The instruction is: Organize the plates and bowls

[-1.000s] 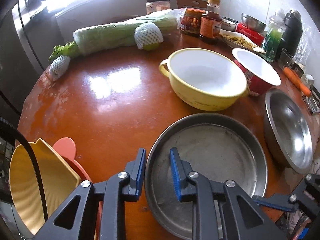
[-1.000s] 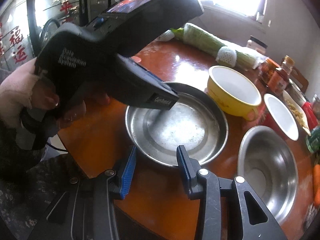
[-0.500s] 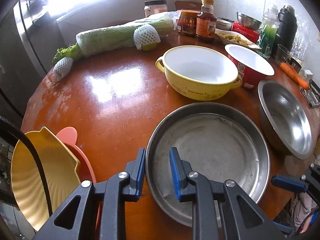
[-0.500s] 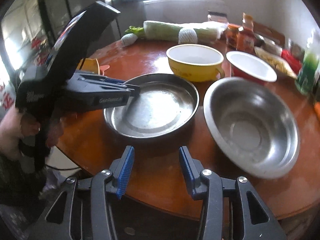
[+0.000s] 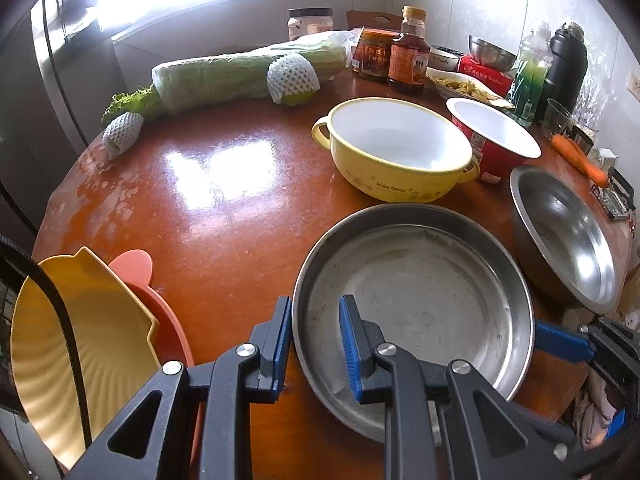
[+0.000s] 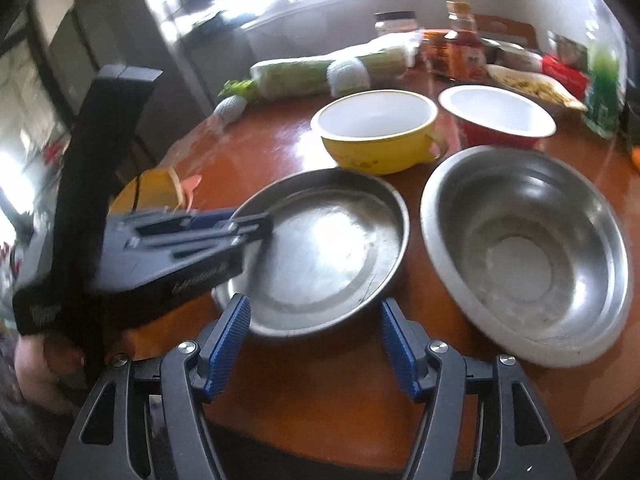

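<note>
A flat steel plate (image 5: 420,300) lies on the round brown table near its front edge. My left gripper (image 5: 314,344) straddles the plate's near-left rim, one finger inside and one outside, with a gap still between them. In the right wrist view my left gripper (image 6: 248,220) sits on the same plate (image 6: 332,252). My right gripper (image 6: 316,344) is wide open and empty, just in front of the plate. A deep steel bowl (image 6: 524,248) stands to the right, a yellow bowl (image 5: 396,148) and a red bowl (image 5: 496,140) behind.
A yellow plate (image 5: 72,344) on a pink one (image 5: 168,320) sits at the table's left edge. Wrapped cabbage (image 5: 240,72), jars, bottles, a flask and a carrot (image 5: 580,158) line the back and right. The table (image 5: 208,200) shows bare wood at the middle left.
My right gripper has swung round to face the steel plate and opened wider. My left gripper has stayed on the plate's rim, and the view has lifted slightly.
</note>
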